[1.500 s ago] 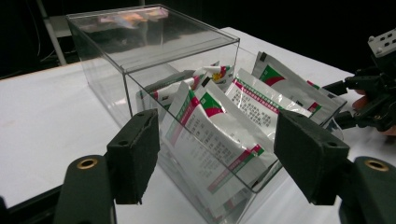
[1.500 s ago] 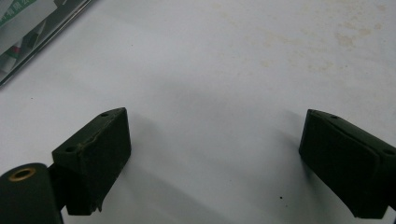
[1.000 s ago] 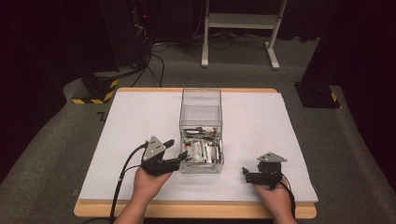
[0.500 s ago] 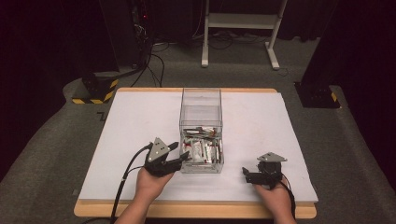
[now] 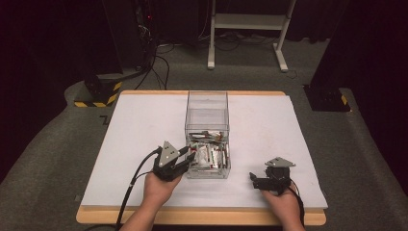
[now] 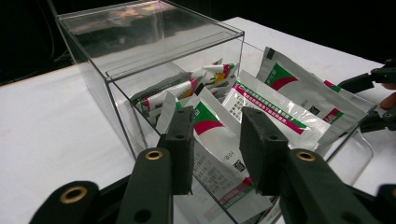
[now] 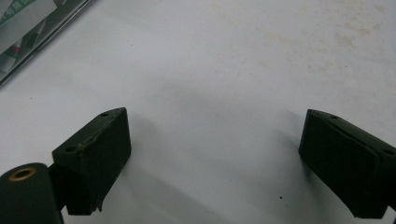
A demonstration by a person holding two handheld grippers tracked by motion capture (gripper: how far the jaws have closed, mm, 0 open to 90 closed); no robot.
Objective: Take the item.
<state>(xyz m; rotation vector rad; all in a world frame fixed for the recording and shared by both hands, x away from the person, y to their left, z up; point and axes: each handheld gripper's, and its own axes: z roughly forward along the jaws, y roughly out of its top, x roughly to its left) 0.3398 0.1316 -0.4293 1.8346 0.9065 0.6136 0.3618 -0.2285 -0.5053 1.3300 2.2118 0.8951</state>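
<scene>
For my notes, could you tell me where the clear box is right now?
In the high view, the clear box stands mid-table on the white sheet, with the left tool at its near-left corner.

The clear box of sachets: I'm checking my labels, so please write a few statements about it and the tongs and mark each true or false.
1. The clear box holds printed sachets. True.
2. The left tongs have a sachet between their jaws. True; they have just been closing.
3. The right tongs grip a sachet. False; they stand open over the bare white table.
4. The box lies near the table's right edge. False; it sits mid-table.
</scene>
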